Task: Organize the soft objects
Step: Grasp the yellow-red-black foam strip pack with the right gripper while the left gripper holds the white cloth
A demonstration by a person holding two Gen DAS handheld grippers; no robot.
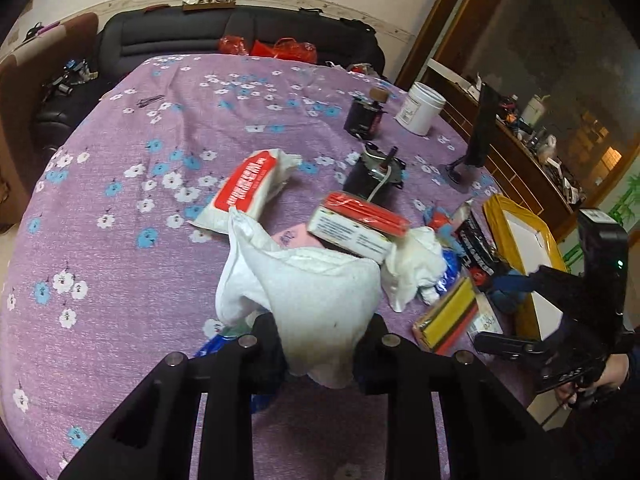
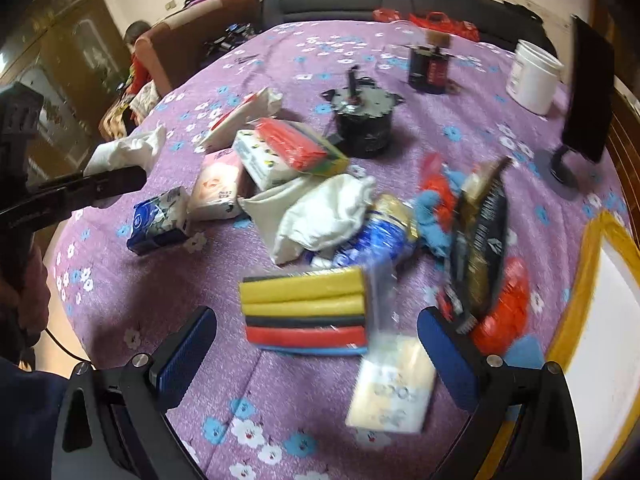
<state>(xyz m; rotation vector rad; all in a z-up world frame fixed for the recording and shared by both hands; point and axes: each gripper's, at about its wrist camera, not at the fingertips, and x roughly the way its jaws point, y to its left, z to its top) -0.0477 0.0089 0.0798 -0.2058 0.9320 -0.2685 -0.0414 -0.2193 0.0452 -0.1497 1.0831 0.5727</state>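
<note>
Left wrist view, left gripper (image 1: 320,344) jaws clamped on a white cloth (image 1: 316,296), lifted above the purple floral bench (image 1: 120,240), right wrist view, right gripper (image 2: 316,340) jaws apart, a sponge pack (image 2: 306,312) seen between them, blurred, probably lying on the bench.

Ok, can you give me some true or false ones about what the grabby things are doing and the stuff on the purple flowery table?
1. The left gripper is clamped on a white cloth. True.
2. The right gripper is squeezing the striped sponge pack. False: its jaws stand wide open, one on each side of the pack, not touching it.
3. The white tub stands upright near the table's far edge. True.
4. The tablecloth is plain green. False: it is purple with white and blue flowers.
5. A blue tissue pack lies on the table. True.
</note>
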